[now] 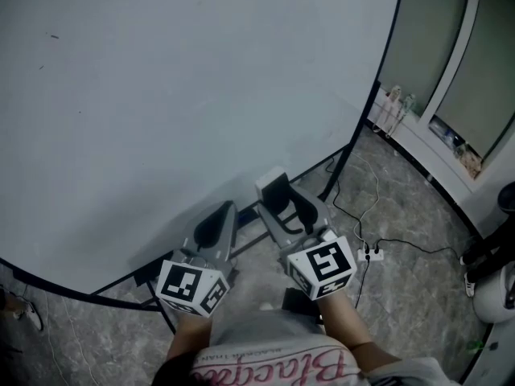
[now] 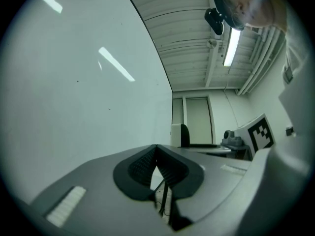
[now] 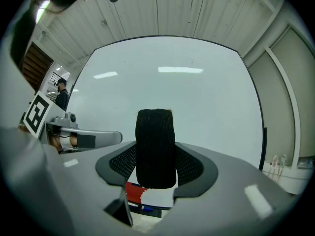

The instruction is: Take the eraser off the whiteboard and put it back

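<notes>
Right gripper view shows the right gripper (image 3: 155, 156) pinching the eraser (image 3: 155, 132), which looks off the whiteboard (image 3: 206, 97), so putting it back is left; the left gripper (image 2: 156, 156) is pressed together.

whiteboard (image 1: 161, 95) glossy smooth white, eraser (image 3: 155, 149) black fuzzy felt, right gripper (image 3: 156, 170) matt grey plastic, pads (image 3: 194, 166) black ribbed rubber, floor (image 1: 402, 288) polished marbled stone

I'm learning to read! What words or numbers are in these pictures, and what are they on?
No text can be read for sure.
shirt: pink curly writing, cut off and too blurred to read.
marker cubes: only black-and-white square patterns, no letters.
whiteboard: a faint scribble at the top, unreadable.
</notes>
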Action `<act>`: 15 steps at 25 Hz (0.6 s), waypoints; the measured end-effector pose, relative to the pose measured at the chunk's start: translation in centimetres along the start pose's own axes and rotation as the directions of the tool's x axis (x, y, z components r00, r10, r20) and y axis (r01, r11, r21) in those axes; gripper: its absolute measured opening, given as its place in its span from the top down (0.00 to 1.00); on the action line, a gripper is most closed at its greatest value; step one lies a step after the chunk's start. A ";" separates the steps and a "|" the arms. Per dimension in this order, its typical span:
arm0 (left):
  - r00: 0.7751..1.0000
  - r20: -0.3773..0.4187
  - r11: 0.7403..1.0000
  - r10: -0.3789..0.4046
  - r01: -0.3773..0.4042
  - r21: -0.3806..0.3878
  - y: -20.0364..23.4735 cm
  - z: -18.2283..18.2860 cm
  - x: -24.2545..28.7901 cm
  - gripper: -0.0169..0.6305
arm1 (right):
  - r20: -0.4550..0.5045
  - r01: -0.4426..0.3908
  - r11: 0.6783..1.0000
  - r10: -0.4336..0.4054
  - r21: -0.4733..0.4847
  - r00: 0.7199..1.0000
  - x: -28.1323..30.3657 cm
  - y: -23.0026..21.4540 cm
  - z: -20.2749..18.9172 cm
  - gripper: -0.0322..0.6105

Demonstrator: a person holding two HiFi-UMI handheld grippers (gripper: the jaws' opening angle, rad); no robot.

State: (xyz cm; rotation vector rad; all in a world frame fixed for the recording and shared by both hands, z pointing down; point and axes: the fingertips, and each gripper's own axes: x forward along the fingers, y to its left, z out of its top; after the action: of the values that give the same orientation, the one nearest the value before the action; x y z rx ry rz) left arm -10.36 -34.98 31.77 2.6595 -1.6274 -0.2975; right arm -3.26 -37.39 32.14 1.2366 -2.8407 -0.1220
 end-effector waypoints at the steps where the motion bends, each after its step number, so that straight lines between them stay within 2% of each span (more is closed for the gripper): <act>1: 1.000 0.000 1.000 0.003 -0.003 -0.001 0.2 0.0 0.0 0.98 | 0.002 -0.005 1.000 0.005 -0.011 1.000 0.4 -0.1 0.2 0.59; 6: 1.000 -0.006 1.000 0.023 -0.023 0.002 0.9 -0.1 -0.2 0.97 | 0.011 -0.018 0.996 0.019 -0.088 1.000 3.3 -1.2 1.6 0.59; 10: 0.999 -0.004 0.999 0.036 -0.036 0.003 1.5 0.0 -0.3 0.97 | 0.015 -0.024 0.995 0.026 -0.096 1.000 6.1 -2.0 2.5 0.59; 15: 0.999 0.002 0.999 0.051 -0.051 0.007 2.2 0.4 -0.3 0.97 | 0.027 0.006 0.991 -0.002 -0.136 1.000 8.7 -2.8 3.7 0.59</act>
State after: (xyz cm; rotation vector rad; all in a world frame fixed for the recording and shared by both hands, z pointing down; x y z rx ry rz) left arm -12.47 -35.66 31.71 2.6181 -1.6967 -0.2939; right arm -7.39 -45.51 28.29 1.2217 -2.7982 -0.3288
